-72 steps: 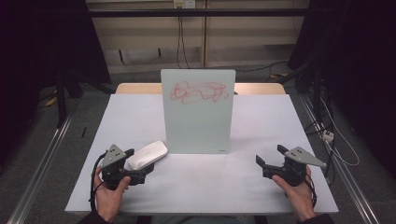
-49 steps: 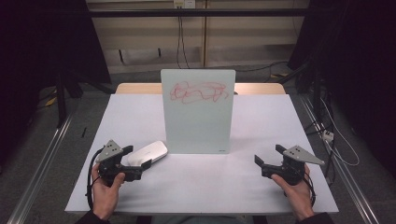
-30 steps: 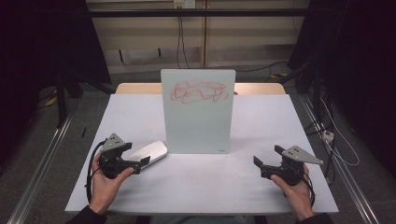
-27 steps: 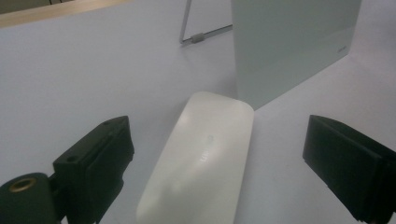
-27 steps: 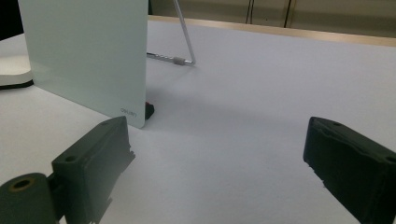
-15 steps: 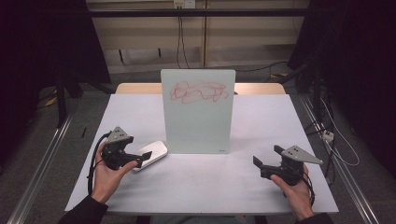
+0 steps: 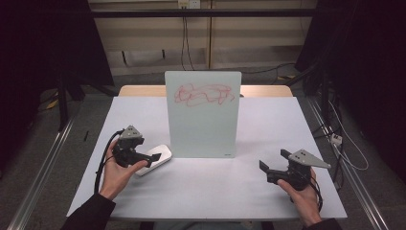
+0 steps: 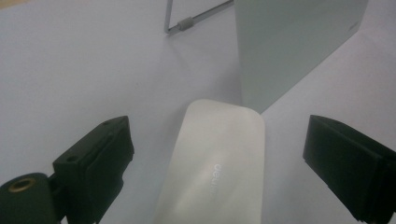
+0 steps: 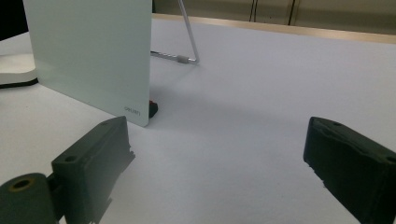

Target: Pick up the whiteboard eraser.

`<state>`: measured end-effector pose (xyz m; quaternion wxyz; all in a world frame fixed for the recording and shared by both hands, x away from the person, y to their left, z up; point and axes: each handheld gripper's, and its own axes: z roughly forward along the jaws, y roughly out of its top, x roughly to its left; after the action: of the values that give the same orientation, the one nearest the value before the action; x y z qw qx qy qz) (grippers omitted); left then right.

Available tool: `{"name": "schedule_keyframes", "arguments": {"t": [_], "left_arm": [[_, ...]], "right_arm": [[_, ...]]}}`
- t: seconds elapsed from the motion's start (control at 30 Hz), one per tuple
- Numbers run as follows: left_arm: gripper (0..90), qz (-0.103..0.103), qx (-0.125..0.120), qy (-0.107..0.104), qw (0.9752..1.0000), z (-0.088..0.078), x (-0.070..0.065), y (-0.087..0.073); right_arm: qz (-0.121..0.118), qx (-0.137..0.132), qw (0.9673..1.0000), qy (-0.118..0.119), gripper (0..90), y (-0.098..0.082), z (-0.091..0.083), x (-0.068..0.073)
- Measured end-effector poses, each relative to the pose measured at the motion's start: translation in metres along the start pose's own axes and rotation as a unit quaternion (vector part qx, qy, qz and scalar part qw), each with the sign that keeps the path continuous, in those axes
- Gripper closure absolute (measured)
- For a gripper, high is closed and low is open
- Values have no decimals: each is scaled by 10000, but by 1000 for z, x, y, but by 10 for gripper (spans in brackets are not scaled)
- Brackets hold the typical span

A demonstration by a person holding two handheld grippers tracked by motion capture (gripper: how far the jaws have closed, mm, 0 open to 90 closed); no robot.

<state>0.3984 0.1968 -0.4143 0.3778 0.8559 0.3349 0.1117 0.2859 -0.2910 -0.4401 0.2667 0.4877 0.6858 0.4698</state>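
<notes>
A white eraser [image 7: 162, 157] lies flat on the table just left of an upright whiteboard [image 7: 203, 115] with a red scribble near its top. My left gripper [image 7: 152, 156] reaches over the eraser's near end. In the left gripper view the eraser [image 8: 215, 168] lies between the jaws of my left gripper [image 8: 219, 135], with a gap on each side. The jaws have just been closing a little and stand open around it. My right gripper [image 7: 273, 160] is open over bare table at the right, and the right gripper view [image 9: 217, 140] faces the whiteboard's lower corner [image 9: 93, 51].
The white table [image 7: 268, 120] has a wooden strip at its far edge and metal rails on both sides. Behind the board a wire stand leg [image 9: 189, 37] props it up. Cables trail on the floor at the right.
My left hand has moved away from the person and swung toward the board, bringing its jaws around the eraser. The eraser shifted slightly right. The right hand kept still.
</notes>
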Motion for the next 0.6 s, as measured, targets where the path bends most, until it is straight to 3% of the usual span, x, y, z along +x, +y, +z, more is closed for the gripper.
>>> {"name": "schedule_keyframes", "arguments": {"t": [0.33, 0.37, 0.43, 0.5, 0.53, 0.6], "left_arm": [[117, 167, 457, 47, 9988, 11, 4, -4], [113, 142, 567, -142, 9982, 14, 5, -5], [143, 142, 585, -190, 9980, 15, 5, -5], [145, 301, 666, -62, 9973, 17, 4, -5], [169, 353, 727, -185, 9966, 20, 2, -6], [195, 433, 773, -170, 9959, 22, 1, -6]], "right_arm": [[-18, 7, 10000, 33, 67, 0, 1, 0], [-37, 22, 10000, 32, 67, 0, 1, 0], [-37, 19, 10000, 25, 67, 0, 1, 0], [-25, 17, 10000, 10, 67, 0, 1, 0], [-14, 17, 10000, 33, 67, 0, 0, 0], [-38, 32, 10000, 23, 67, 0, 1, 0]]}}
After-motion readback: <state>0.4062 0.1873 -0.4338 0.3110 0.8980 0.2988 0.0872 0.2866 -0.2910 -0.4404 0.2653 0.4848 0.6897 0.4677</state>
